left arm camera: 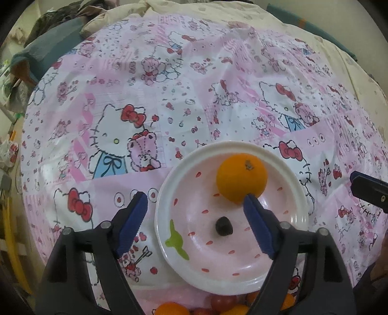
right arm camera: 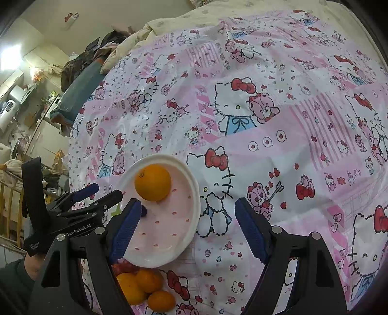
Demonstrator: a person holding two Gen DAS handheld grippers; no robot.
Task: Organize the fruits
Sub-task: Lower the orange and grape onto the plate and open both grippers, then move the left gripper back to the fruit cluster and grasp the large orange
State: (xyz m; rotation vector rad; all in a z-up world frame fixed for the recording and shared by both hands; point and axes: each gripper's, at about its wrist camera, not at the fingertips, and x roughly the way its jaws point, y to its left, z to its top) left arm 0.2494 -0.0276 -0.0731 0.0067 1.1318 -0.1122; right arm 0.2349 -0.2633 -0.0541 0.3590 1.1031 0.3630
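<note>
A white and pink plate (left arm camera: 298,213) (right arm camera: 191,218) lies on the Hello Kitty cloth. On it sit an orange (left arm camera: 241,178) (right arm camera: 152,181) and a small dark fruit (left arm camera: 224,225) (right arm camera: 144,211). My left gripper (left arm camera: 195,206) is open and empty, hovering over the plate's left half; it also shows in the right wrist view (right arm camera: 97,193). My right gripper (right arm camera: 188,213) is open and empty, just right of the plate; its tip shows in the left wrist view (left arm camera: 368,189). More oranges (right arm camera: 145,286) (left arm camera: 172,309) and red fruits (left arm camera: 222,301) (right arm camera: 125,266) lie in front of the plate.
The pink patterned cloth (left arm camera: 194,97) covers a bed. A cream quilt (left arm camera: 218,9) and piled clothes (right arm camera: 80,63) lie at the far edge. Furniture and clutter (right arm camera: 21,109) stand to the left of the bed.
</note>
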